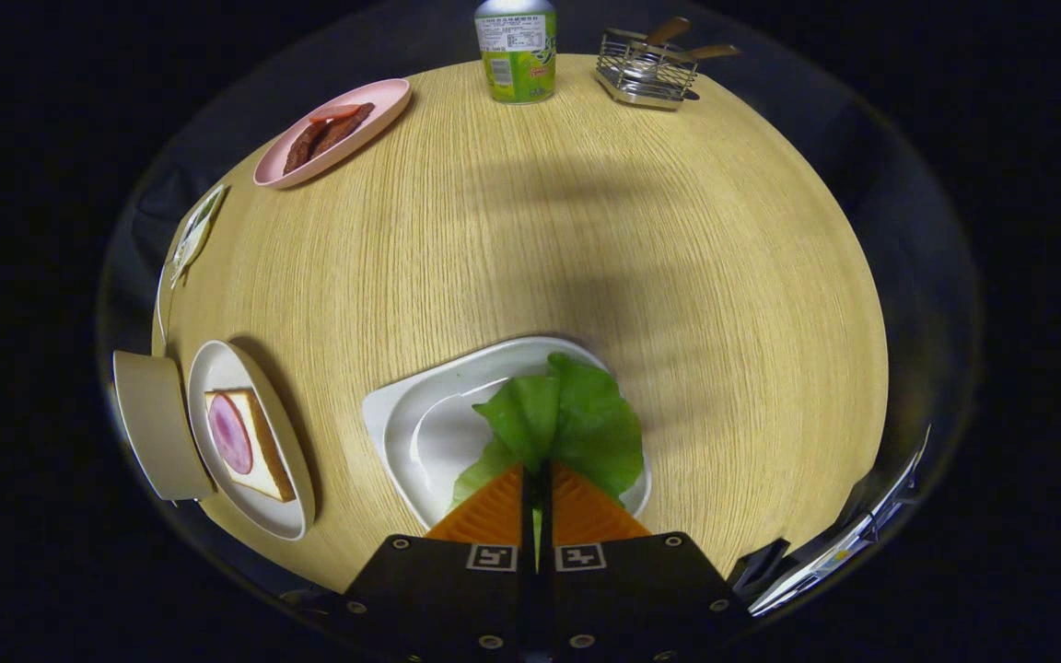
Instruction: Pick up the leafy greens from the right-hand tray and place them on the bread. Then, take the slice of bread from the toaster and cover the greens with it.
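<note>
The gripper (537, 470) is clenched on the leafy greens (567, 419), held just over the white tray (402, 424). The bread (250, 447) with a ham slice lies on a plate to the left of this tray, so the carrying must go leftward.

Tool (537, 470) pointing down and forward — fingers pressed near-together, pinching leaf (567, 419) between tips.

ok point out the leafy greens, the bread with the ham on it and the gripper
leafy greens (577, 419): gripper view, on the leaf's broad middle, just ahead of the fingers.
bread (259, 460): gripper view, on the bare crumb beside the ham slice.
gripper (537, 474): gripper view, midway between its fingertips, shut on the leaf's near edge.
</note>
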`<state>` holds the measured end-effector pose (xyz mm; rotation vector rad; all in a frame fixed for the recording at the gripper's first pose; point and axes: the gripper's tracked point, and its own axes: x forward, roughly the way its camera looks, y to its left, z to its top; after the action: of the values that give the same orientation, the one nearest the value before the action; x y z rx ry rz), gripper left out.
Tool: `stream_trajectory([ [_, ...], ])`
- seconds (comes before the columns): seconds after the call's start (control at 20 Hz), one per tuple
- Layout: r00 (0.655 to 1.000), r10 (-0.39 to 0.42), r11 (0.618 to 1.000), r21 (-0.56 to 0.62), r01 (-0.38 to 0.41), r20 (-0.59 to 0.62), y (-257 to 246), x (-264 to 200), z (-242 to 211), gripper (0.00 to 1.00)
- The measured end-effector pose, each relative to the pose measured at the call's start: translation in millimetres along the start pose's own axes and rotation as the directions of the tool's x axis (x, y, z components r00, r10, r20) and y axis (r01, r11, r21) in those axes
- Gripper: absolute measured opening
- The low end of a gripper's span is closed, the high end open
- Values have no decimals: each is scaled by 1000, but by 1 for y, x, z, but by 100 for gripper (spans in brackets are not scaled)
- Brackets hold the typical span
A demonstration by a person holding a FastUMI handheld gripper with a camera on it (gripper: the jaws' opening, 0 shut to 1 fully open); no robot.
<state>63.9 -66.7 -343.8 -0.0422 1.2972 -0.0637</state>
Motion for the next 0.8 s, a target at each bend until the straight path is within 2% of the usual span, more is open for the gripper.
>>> stream_trajectory([
  [0.4,995,34,995,-98,-25,89,37,-69,16,0],
  [0.8,983,116,966,-246,-78,144,126,-125,23,0],
])
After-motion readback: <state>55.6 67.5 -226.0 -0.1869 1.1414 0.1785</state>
